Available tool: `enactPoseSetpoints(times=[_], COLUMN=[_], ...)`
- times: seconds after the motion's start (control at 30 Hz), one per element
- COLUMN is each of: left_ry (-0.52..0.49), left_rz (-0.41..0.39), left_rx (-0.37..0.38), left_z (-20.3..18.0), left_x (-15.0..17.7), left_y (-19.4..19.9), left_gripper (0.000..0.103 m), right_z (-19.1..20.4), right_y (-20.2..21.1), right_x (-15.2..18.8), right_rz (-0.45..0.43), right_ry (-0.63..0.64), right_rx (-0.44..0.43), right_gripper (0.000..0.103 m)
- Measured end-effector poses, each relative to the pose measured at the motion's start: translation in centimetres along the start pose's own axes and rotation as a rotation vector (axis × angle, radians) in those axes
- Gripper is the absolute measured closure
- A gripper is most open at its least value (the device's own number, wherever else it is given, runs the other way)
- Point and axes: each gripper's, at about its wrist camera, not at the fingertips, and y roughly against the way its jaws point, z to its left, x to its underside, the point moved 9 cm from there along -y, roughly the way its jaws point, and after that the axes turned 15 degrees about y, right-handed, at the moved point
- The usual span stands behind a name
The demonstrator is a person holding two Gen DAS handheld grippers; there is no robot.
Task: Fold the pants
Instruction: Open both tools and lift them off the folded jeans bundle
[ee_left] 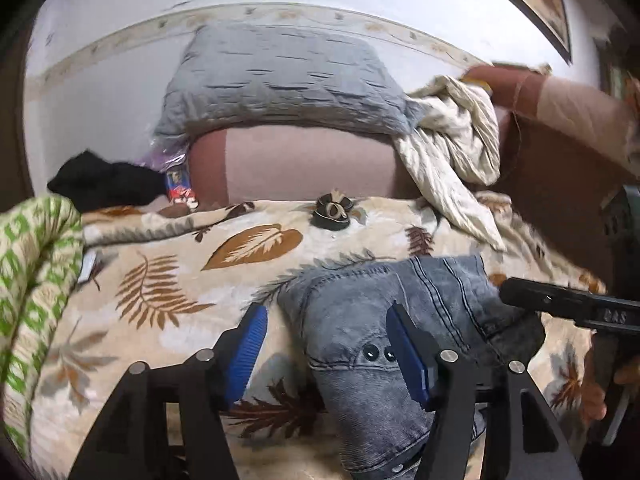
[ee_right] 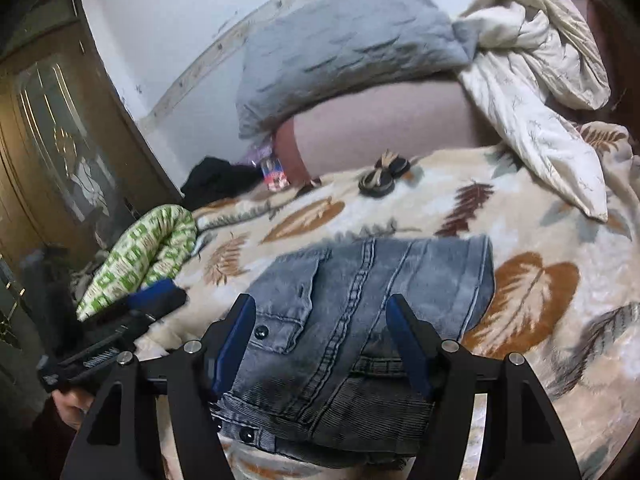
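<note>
Left wrist view
- Left gripper (ee_left: 326,326): fingers spread wide, blue pads (ee_left: 250,340) bare, holding nothing.
- Pants (ee_left: 396,320): grey denim, bunched into a compact bundle on the leaf-print blanket (ee_left: 168,280); they sit under and beyond this gripper's right finger and run down out of the bottom of the picture.
- Offset: the bundle lies toward the right of the gripper's centre line — the left finger stands over bare blanket, not denim.
- Right gripper (ee_left: 508,290): enters from the right edge, its dark tip just at the bundle's right side; its opening cannot be told from here.

Right wrist view
- Right gripper (ee_right: 322,320): also wide apart, nothing between the pads.
- Pants (ee_right: 372,292): squarely ahead and between the fingers, a flap pocket with a snap by the left finger, a stitched seam running away from the camera up the middle.
- Long axis: judged from the seam, the folded stack runs along this gripper's line of sight, far edge toward the grey pillow (ee_right: 344,48).
- Left gripper (ee_right: 156,300): at the left, its blue pad near the bundle's left edge.

Reading
- Nearer tool: the right gripper looks better centred over the denim — the left would need to shift rightward to take cloth.
- Progress: the pants already appear doubled over, so the fold seems well along.
</note>
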Motion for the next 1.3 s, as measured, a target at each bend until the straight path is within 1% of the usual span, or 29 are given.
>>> enactPoseSetpoints(times=[0.1,0.13,0.27,0.37,0.53,0.6,0.73,0.8,0.93,1.0,1.07,1.17,1.3], left_ry=[-0.052,-0.055,-0.072,-0.084,-0.098,-0.106,-0.106,-0.102,-0.081,-0.081,-0.069,-0.040,-0.061], left_rz=[0.037,0.051,0.151,0.185,0.179,0.175,0.178,0.180,0.195,0.196,0.201,0.213,0.187], left_rx=[-0.036,-0.042,-0.090,-0.116,-0.131,-0.140,-0.151,-0.159,-0.162,-0.171,-0.173,-0.167,-0.188], left_z=[-0.8,-1.0,-1.4,-1.2,-1.3,-1.3,-1.0,-0.8,-0.4,-0.2,0.1,0.3,0.1], left_x=[1.3,1.7,4.5,6.0,6.5,6.7,6.9,6.9,7.2,7.3,7.3,7.2,6.6], left_y=[-1.4,-1.6,-3.7,-4.7,-5.1,-5.2,-5.7,-6.0,-6.6,-6.9,-7.1,-7.0,-6.1], left_gripper=[0.034,0.033,0.031,0.031,0.030,0.027,0.024,0.020,0.017,0.011,0.009,0.009,0.009], right_z=[-0.6,-0.9,-1.8,-2.8,-4.0,-4.1,-4.2,-4.3,-4.7,-4.9,-4.8,-4.5,-4.3], right_y=[-0.7,-0.9,-2.1,-2.8,-3.7,-3.9,-4.9,-5.0,-5.2,-5.3,-5.3,-5.2,-4.6], right_x=[0.9,1.2,2.2,3.2,4.4,4.6,5.6,5.8,6.0,6.1,6.1,6.1,5.6], right_rz=[0.031,0.038,0.081,0.110,0.136,0.147,0.187,0.189,0.190,0.189,0.191,0.194,0.209], right_ry=[-0.017,-0.028,-0.081,-0.129,-0.200,-0.198,-0.178,-0.175,-0.206,-0.222,-0.220,-0.194,-0.184], right_rx=[0.023,0.032,0.027,0.022,-0.004,-0.003,0.000,-0.003,-0.023,-0.031,-0.027,-0.007,0.031], right_gripper=[0.034,0.034,0.033,0.032,0.032,0.031,0.031,0.031,0.031,0.031,0.031,0.031,0.031])
